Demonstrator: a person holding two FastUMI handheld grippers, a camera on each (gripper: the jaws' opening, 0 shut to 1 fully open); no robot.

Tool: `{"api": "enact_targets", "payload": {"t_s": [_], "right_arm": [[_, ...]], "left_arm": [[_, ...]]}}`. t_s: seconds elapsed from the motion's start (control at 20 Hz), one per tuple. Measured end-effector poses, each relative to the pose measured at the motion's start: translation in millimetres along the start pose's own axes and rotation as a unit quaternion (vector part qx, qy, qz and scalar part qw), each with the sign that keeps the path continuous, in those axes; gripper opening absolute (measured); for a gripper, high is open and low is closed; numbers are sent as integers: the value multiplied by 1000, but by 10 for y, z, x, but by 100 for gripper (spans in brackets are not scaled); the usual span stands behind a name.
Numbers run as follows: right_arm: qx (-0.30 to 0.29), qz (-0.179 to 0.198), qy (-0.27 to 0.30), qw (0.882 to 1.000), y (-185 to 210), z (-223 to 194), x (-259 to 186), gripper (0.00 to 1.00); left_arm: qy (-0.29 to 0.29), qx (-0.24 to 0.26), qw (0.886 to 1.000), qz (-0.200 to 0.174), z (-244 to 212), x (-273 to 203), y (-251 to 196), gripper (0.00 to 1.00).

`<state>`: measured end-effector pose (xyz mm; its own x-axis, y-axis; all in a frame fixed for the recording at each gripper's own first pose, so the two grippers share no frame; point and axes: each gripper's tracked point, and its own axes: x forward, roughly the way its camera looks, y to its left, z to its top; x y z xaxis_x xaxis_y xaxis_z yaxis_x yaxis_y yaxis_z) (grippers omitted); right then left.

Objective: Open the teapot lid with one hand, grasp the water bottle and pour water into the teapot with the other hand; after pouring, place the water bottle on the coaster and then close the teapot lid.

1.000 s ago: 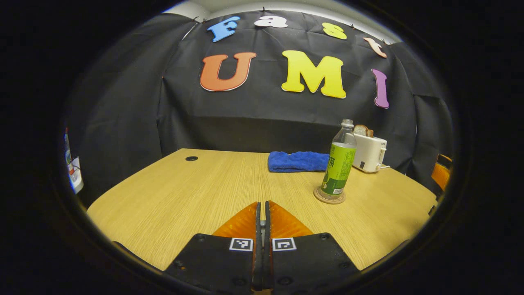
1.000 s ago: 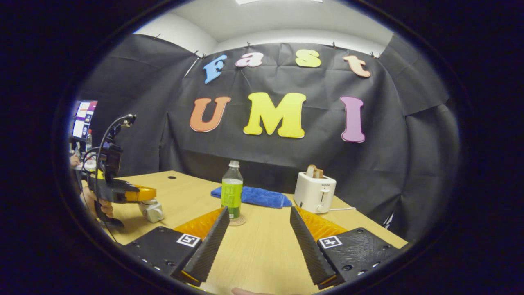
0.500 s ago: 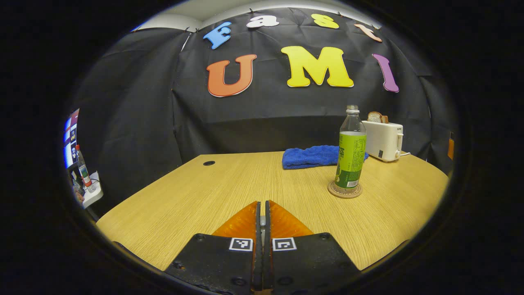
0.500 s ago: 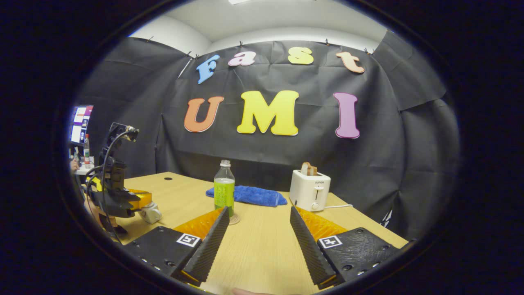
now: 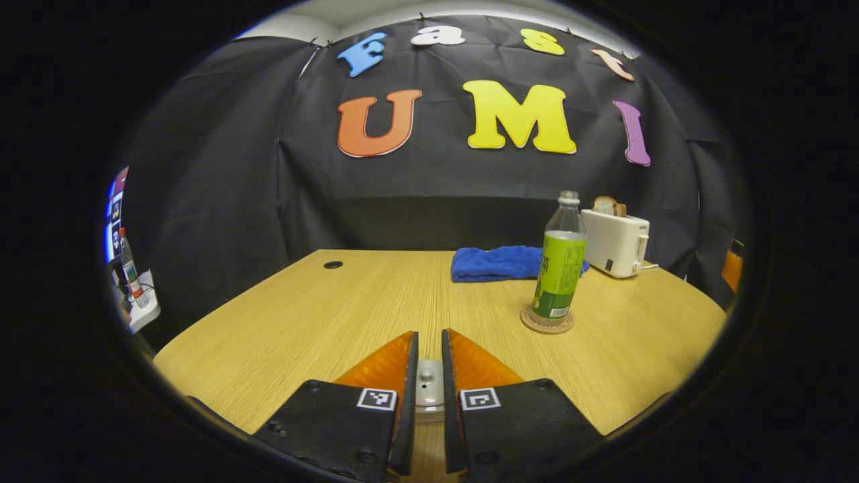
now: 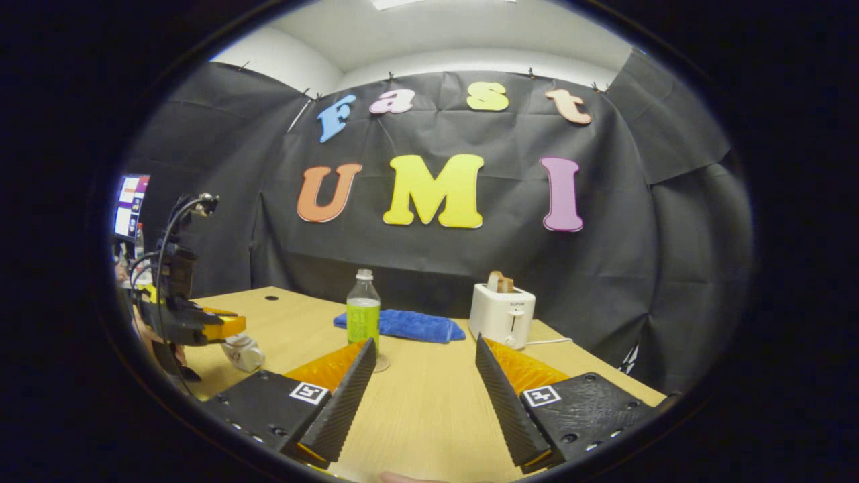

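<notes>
We find the left gripper (image 5: 429, 376) with its fingers parted by a narrow gap. The teapot lid (image 5: 428, 382) and its small knob sit in that gap at the bottom centre of the left gripper view. Whether the fingers touch the knob we cannot tell. In the right gripper view, the same gripper (image 6: 225, 327) appears at the left edge, directly above the teapot (image 6: 243, 351), which stands on the desk (image 6: 429, 416).

The right gripper (image 6: 423, 382) is spread wide and holds nothing. It hangs over bare desk at the bottom centre of its own view.

The water bottle (image 5: 559, 267) stands upright on the coaster (image 5: 547, 320), right of centre in the left gripper view, with a partial fill. A blue cloth (image 5: 500, 263) and a toaster (image 5: 616, 241) lie behind it.

The deciding relation is vertical: the lid knob lies straight below the left gripper, along the line of its fingers. We judge the lid to be seated on the teapot and the bottle to be in its final place. The likely remaining move is a clear release and a straight lift away. The left gripper is much the nearer to the teapot; the right gripper is nearer the bottle.
</notes>
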<state>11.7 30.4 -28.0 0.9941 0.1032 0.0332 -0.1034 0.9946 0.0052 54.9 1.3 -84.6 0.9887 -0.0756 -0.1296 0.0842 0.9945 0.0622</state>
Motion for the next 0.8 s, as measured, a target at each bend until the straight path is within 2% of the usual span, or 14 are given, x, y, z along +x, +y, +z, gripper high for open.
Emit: {"api": "enact_targets", "payload": {"t_s": [0.05, 0.1, 0.15, 0.2, 0.45, 0.55, 0.7, 0.75, 0.8], "right_arm": [[-2, 0, -2, 1000, 5, 12, -6, 94], [-4, -1, -3, 1000, -5, 17, -16, 89], [-3, 0, -4, 1000, 1, 29, -22, 94], [-3, 1, -5, 1000, 16, 25, -27, 89], [-2, 0, -3, 1000, 6, 47, -62, 89], [3, -3, -6, 1000, -19, 98, -109, 89], [5, -15, -12, 1000, -90, 207, -185, 89], [9, -14, -15, 1000, -87, 260, -219, 89], [11, -9, -22, 1000, -58, 324, -273, 90]], "left_arm": [[-8, -2, 1000, -3, 81, -63, 4, 21], [-15, -4, 1000, -6, 157, -110, -3, 22], [-22, -6, 1000, -10, 230, -178, -18, 22], [-30, -6, 999, -13, 319, -241, -32, 24], [-57, -13, 997, -39, 595, -568, -165, 31], [-67, -10, 997, -47, 685, -663, -224, 36], [-62, 11, 997, -52, 696, -784, -314, 54], [-61, 16, 996, -55, 701, -822, -359, 54], [-62, 19, 996, -60, 721, -856, -410, 60]]}}
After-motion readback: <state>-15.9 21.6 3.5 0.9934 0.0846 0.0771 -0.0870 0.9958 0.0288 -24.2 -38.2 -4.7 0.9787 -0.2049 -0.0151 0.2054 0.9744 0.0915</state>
